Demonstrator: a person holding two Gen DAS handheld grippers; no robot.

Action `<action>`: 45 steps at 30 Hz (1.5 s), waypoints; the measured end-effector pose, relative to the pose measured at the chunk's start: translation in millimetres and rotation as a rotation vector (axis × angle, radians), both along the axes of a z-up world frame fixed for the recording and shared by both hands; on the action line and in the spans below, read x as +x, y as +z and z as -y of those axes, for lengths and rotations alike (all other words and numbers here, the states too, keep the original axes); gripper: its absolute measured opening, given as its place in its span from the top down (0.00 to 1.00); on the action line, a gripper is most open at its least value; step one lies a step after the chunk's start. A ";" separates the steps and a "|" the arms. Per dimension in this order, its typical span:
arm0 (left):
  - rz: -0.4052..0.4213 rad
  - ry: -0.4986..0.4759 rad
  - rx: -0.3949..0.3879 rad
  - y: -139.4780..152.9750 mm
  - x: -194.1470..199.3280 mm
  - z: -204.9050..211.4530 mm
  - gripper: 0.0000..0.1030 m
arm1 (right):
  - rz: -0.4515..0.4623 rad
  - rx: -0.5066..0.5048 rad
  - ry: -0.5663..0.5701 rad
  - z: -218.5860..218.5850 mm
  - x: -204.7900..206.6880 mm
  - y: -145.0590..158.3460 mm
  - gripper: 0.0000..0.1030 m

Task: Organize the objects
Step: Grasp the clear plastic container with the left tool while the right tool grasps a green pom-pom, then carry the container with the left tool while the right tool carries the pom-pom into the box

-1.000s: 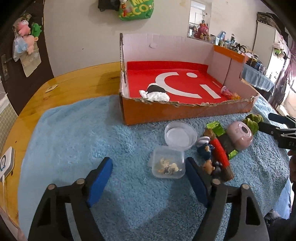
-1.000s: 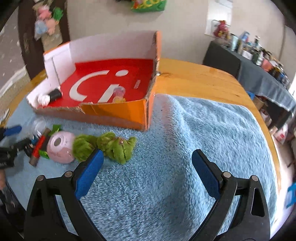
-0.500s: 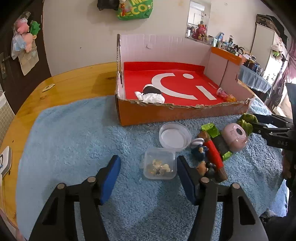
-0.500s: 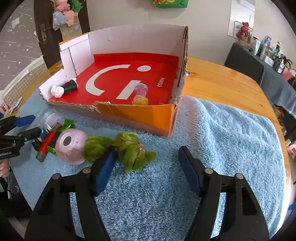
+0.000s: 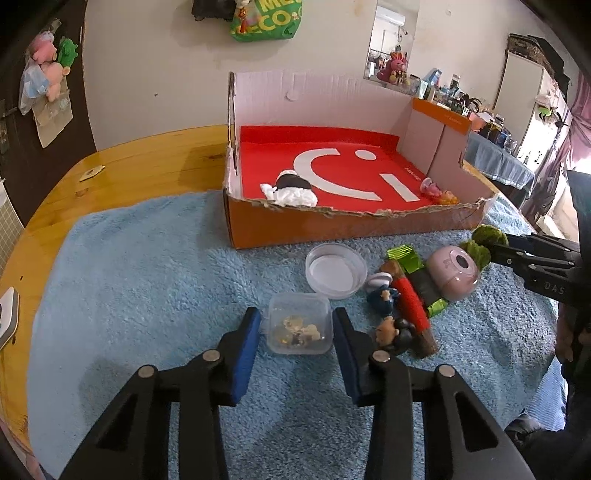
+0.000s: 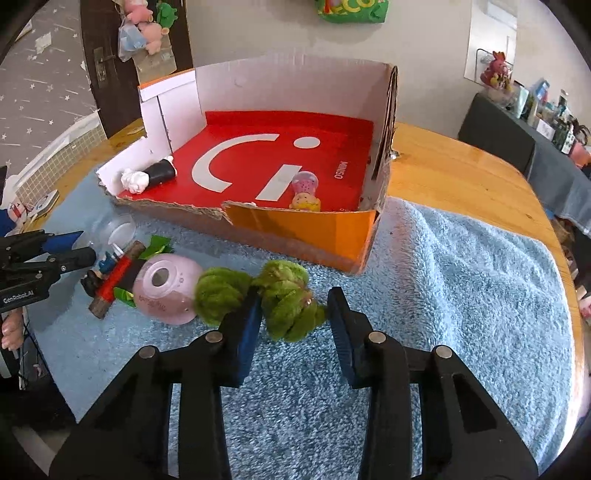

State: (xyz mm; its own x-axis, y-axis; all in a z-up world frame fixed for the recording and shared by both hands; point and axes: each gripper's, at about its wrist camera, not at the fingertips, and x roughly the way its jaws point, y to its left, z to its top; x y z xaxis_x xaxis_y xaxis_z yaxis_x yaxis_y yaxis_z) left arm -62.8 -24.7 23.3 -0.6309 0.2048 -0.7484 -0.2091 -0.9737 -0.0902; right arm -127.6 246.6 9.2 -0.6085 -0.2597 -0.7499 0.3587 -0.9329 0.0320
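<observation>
Right gripper point(image 6: 293, 317) is closing around the green plush point(image 6: 284, 306). It's on the blue towel point(image 6: 461, 295), just off the box's point(image 6: 314, 229) front corner.

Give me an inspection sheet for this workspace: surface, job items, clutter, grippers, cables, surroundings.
Surface: wooden table partly covered by a blue towel.
Job's things: cardboard box with red floor holds a black-and-white item and a small pink toy. On the towel: clear square container, clear round lid, pink round toy, green plush, red-wrapped stick, small figurines.
Clutter: nothing seen.
Grippers: left gripper closing around the container; right gripper closing around the plush.
Cables: nothing seen.
Surroundings: green bag on the wall, plush toys hanging on a door.
</observation>
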 end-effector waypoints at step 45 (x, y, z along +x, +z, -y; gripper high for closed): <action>-0.212 -0.089 0.040 81.2 3.0 -41.0 0.60 | -0.211 -0.076 -0.005 43.1 32.0 70.6 0.66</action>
